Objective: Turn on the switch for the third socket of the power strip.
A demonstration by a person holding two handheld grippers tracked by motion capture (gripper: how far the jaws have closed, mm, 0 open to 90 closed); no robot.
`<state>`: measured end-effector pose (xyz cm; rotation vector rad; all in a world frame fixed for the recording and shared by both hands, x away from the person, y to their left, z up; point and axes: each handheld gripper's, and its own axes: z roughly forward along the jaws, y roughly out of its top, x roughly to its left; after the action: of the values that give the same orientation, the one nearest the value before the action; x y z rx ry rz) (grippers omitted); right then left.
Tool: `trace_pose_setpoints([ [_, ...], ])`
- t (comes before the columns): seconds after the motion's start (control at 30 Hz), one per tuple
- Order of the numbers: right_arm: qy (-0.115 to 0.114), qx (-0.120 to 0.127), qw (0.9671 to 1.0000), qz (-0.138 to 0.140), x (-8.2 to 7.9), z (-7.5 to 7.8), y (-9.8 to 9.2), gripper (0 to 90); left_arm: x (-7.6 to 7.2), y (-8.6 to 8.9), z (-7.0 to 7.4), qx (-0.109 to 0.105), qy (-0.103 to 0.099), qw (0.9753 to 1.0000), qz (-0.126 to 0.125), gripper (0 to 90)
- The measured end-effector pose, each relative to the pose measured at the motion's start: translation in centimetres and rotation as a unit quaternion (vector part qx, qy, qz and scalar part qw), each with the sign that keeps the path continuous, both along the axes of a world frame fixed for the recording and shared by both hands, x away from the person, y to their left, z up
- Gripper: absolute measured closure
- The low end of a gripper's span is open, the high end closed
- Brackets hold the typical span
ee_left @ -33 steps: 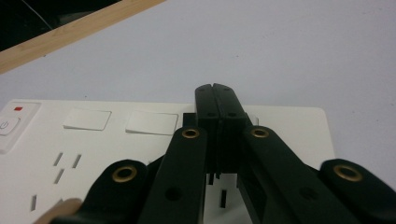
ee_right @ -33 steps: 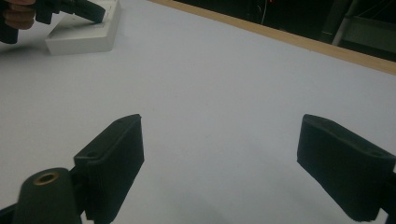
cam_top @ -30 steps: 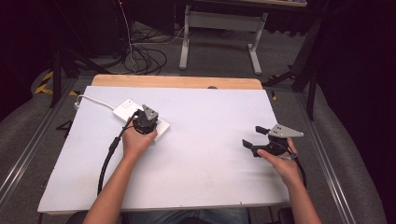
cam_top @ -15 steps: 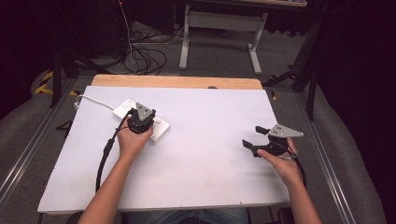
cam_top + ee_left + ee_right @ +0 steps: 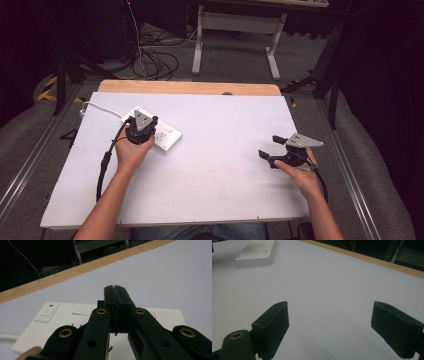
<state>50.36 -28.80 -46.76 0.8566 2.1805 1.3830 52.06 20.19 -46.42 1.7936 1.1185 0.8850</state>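
A white power strip (image 5: pixel 167 137) lies on the white table (image 5: pixel 225 190) at the back left, its white cord (image 5: pixel 100 107) running off to the left edge. My left gripper (image 5: pixel 141 125) hangs over the strip's left half, pointing down at it. In the left gripper view the jaws are pressed together, and the left gripper (image 5: pixel 115 288) sits just above the strip (image 5: pixel 162 315), next to its switch (image 5: pixel 46 312). At the right of the table my right gripper (image 5: pixel 270 146) is held low and stands open. The right gripper (image 5: pixel 342 325) has nothing but bare table between its jaws.
A wooden strip (image 5: pixel 190 87) borders the table's far side. Beyond it, black cables (image 5: pixel 155 57) and a grey metal stand (image 5: pixel 235 30) are on the floor. The power strip (image 5: pixel 257 252) lies far off from the right gripper.
My left gripper has slid a little to the left along the power strip. The right gripper has stayed where it was, still open.
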Motion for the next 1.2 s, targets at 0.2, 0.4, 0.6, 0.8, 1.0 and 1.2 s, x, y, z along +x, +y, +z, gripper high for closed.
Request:
trace_pose_setpoints([
  [0.2,0.000,0.001,1.0000,0.001,0.0,0.0,0.0,15.0,-0.8,1.0,0.1,-0.007,-0.003,0.9999,-0.009,87.2],
  [0.4,0.000,0.002,1.0000,0.000,0.1,0.0,-0.1,15.0,-2.4,2.0,0.5,-0.017,-0.009,0.9996,-0.021,84.3],
  [0.6,0.000,0.002,1.0000,0.001,0.0,0.0,-0.1,15.0,-4.1,2.8,0.6,-0.029,-0.016,0.9991,-0.027,84.0],
  [0.8,-0.001,0.002,1.0000,0.002,0.1,0.0,-0.1,14.9,-4.9,3.6,0.2,-0.034,-0.013,0.9991,-0.019,82.0],
  [1.0,-0.001,0.005,1.0000,0.002,0.0,0.1,-0.1,14.9,-5.4,3.9,0.2,-0.038,-0.013,0.9991,-0.015,75.8],
  [1.2,-0.002,0.004,1.0000,0.002,0.0,0.2,-0.2,14.9,-6.0,4.0,0.1,-0.031,-0.010,0.9993,-0.016,68.0],
])
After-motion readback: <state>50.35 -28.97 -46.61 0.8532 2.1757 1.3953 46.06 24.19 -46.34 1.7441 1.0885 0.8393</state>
